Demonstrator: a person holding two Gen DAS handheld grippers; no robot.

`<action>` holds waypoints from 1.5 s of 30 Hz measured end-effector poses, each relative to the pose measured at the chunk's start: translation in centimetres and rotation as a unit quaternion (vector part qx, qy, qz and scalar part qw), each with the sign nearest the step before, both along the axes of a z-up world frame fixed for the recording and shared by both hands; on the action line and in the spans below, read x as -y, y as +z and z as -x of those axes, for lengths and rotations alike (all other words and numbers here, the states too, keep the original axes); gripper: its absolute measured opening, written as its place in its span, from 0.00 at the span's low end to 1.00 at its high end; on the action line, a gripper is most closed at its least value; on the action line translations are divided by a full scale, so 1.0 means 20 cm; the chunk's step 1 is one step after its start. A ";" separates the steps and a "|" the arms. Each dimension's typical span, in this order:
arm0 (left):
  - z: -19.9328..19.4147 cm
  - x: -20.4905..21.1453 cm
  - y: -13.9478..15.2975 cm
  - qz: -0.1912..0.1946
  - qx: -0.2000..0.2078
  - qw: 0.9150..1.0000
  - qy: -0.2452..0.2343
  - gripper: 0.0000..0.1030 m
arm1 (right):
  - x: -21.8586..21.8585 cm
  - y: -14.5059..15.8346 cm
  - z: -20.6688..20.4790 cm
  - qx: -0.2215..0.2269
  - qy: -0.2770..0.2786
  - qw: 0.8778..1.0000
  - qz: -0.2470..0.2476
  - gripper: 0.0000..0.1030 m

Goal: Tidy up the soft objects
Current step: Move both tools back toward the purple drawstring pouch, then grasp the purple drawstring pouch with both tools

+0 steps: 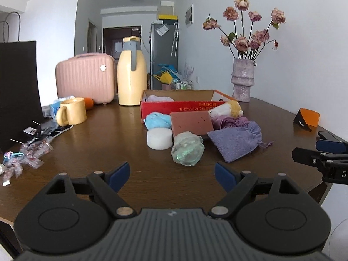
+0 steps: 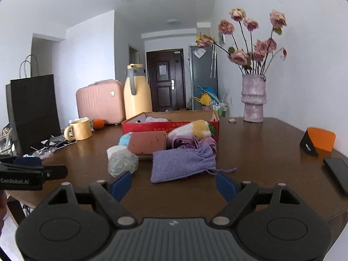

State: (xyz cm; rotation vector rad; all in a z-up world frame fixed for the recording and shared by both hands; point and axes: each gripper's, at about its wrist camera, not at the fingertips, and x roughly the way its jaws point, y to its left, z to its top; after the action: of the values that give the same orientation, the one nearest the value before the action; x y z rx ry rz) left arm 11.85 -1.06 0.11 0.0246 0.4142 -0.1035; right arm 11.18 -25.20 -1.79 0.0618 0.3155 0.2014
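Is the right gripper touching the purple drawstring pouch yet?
Apart. The right wrist view shows the right gripper open, with bare table between its blue fingertips and the purple drawstring pouch.

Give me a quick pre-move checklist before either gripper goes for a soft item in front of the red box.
1. Left gripper open with nothing between its fingers: ok.
2. Right gripper open with nothing between its fingers: ok.
3. Red box open on top, with room left beside the pale cloth inside: ok.
4. Purple pouch nearest the right gripper, lying flat with nothing on top of it: ok.
5. Clear-wrapped bundle straight ahead of the left gripper, apart from the white foam puck: cannot tell, they look very close.
6. The two grippers apart from each other: ok; each shows only at the edge of the other's view.
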 end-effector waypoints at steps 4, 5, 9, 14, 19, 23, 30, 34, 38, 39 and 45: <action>-0.11 0.02 -0.01 0.004 -0.010 1.000 -0.010 0.84 | 0.02 -0.02 -0.09 -0.020 -0.014 1.000 -0.003 0.81; -0.14 0.02 -0.01 0.005 -0.012 1.000 -0.010 0.84 | 0.03 -0.02 -0.12 -0.022 -0.012 1.000 -0.003 0.81; -0.30 0.06 -0.01 0.016 -0.029 0.999 -0.010 0.81 | 0.05 -0.02 -0.27 -0.032 -0.012 0.999 0.004 0.81; -0.46 0.17 0.03 0.072 -0.043 0.995 -0.061 0.69 | 0.13 -0.02 -0.57 -0.059 -0.012 0.998 -0.010 0.80; -0.80 0.31 -0.06 0.111 -0.127 0.982 -0.080 0.58 | 0.18 -0.04 -0.86 -0.080 0.005 0.997 -0.022 0.76; -0.94 0.38 -0.11 0.118 -0.125 0.984 -0.055 0.66 | 0.23 -0.11 -1.05 -0.111 0.015 0.992 -0.050 0.70; -0.96 0.44 -0.16 0.128 -0.152 0.977 -0.072 0.11 | 0.31 -0.18 -1.08 -0.154 0.042 0.981 -0.113 0.21; -0.86 0.43 -0.11 0.122 -0.164 0.975 -0.084 0.04 | 0.33 -0.15 -0.92 -0.153 0.059 0.978 -0.126 0.12; -0.66 0.37 -0.06 0.115 -0.165 0.976 -0.088 0.04 | 0.32 -0.13 -0.70 -0.143 0.078 0.976 -0.142 0.11; -0.62 0.36 -0.05 0.114 -0.165 0.976 -0.086 0.04 | 0.31 -0.12 -0.65 -0.140 0.083 0.976 -0.143 0.11; -0.46 0.31 -0.02 0.115 -0.149 0.980 -0.069 0.04 | 0.26 -0.10 -0.48 -0.131 0.094 0.977 -0.140 0.11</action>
State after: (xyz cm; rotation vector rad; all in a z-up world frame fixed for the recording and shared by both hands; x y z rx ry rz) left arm 21.00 -7.18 -0.34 -0.1927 0.6982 -0.2933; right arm 20.71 -30.31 -3.78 0.3408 0.5562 0.4264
